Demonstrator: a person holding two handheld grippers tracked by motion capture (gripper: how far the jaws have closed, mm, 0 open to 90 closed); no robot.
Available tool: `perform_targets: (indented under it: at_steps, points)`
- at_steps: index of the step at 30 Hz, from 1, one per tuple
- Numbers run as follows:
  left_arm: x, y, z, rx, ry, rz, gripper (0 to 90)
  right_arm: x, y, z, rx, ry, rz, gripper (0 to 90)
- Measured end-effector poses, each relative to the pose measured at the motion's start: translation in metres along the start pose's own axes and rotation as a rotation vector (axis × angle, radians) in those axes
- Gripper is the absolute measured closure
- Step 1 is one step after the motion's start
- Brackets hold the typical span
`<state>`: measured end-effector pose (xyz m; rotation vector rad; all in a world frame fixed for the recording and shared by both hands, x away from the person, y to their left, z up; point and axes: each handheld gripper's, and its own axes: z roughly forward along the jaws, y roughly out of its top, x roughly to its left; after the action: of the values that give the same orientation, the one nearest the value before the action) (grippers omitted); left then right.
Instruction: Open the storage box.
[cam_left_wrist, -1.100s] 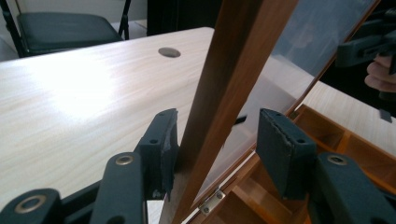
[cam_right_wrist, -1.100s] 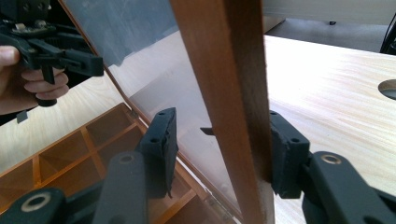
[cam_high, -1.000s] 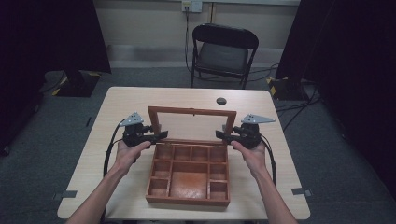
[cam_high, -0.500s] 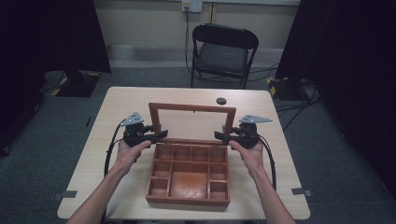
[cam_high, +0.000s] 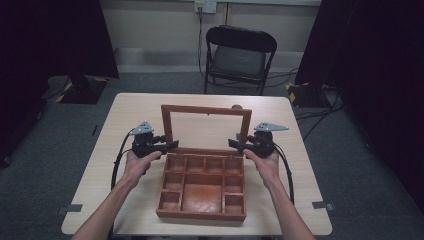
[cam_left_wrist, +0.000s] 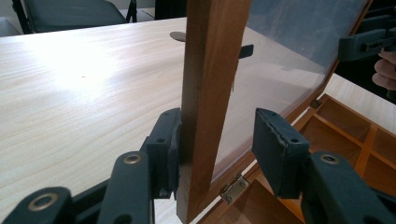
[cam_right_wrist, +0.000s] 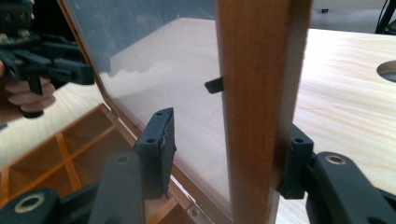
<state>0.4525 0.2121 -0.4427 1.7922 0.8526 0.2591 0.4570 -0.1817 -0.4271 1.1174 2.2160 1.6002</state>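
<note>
A wooden box (cam_high: 200, 215) with several compartments sits on the table, its glass-paned lid (cam_high: 206, 109) swung up to nearly upright. My left gripper (cam_high: 172, 145) is at the lid's left rail and my right gripper (cam_high: 234, 144) at its right rail. In the left gripper view the open left gripper (cam_left_wrist: 219, 137) straddles the rail (cam_left_wrist: 210, 70); one pad touches the wood, the other stands apart. In the right gripper view the right gripper (cam_right_wrist: 229, 144) is open around the other rail (cam_right_wrist: 259, 70) in the same way, far pad against it.
A small dark round object (cam_high: 236, 107) lies on the table (cam_high: 125, 115) behind the lid. A black folding chair (cam_high: 240, 55) stands beyond the far edge. Brass hinges (cam_left_wrist: 233, 186) join lid and box. Bare tabletop lies left and right of the box.
The lid has swung higher, its top rail rising toward upright. Both grippers have stayed at its side rails, shifting only slightly.
</note>
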Motion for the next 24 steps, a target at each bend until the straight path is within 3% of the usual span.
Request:
perform_targets:
  at_steps: [24]
  points:
    - [0.013, -0.004, 0.008, 0.016, 0.007, -0.052, 56.5, -0.013, 0.004, 0.014, 0.002, -0.031, 0.027, 49.8]
